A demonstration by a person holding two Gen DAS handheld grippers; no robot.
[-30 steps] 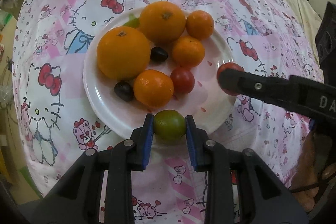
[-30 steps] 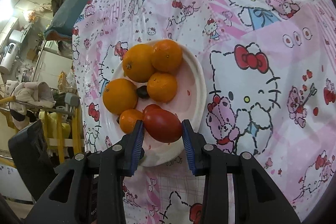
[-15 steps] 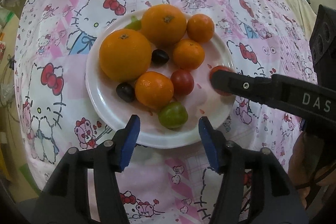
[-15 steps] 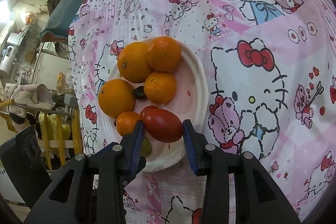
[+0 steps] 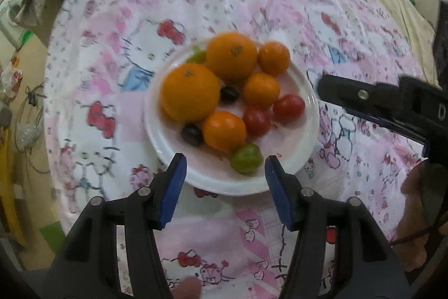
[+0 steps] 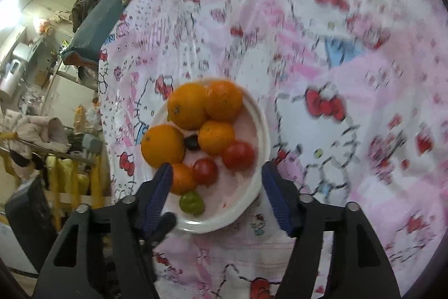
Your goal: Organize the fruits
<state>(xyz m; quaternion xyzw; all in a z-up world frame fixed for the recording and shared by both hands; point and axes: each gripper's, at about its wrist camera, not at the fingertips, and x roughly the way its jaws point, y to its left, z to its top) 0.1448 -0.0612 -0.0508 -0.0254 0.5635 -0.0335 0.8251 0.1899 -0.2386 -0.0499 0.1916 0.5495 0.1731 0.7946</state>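
Nearest in the left wrist view: left gripper (image 5: 225,170), blue pads spread well apart, gripping nothing, hanging over the near rim of the white plate (image 5: 168,159). Just beyond and between those pads, lower down, resting on the plate: green tomato (image 5: 246,162), touched by neither pad. Touching it on the far left side, a small orange (image 5: 224,131), with a dark grape (image 5: 191,134) just left of that.

Nearest in the right wrist view: right gripper (image 6: 215,181), jaws opening, already wide, with nothing between the pads. Left pad (image 6: 158,198) across the near left edge of the plate (image 6: 260,131), in front of a small orange (image 6: 182,178); right pad just outside the plate's right rim. Beyond the gap, lying loose on the plate: a round red tomato (image 6: 205,171) and a longer red tomato (image 6: 238,155), side by side, clear of both pads. Green tomato (image 6: 191,202) near the front rim.

Farther on: a third small orange (image 6: 216,137), a second dark grape (image 6: 191,143), then three larger oranges (image 6: 187,105) crowding the far half of the plate. From the left view, a sliver of green fruit (image 5: 197,55) behind the big oranges at the far rim.

Under everything, a pink cartoon-cat cloth (image 5: 252,4). At the right of the left view, the right gripper's black arm (image 5: 364,95) reaching toward the plate rim, and part of a hand (image 5: 420,187) below it.
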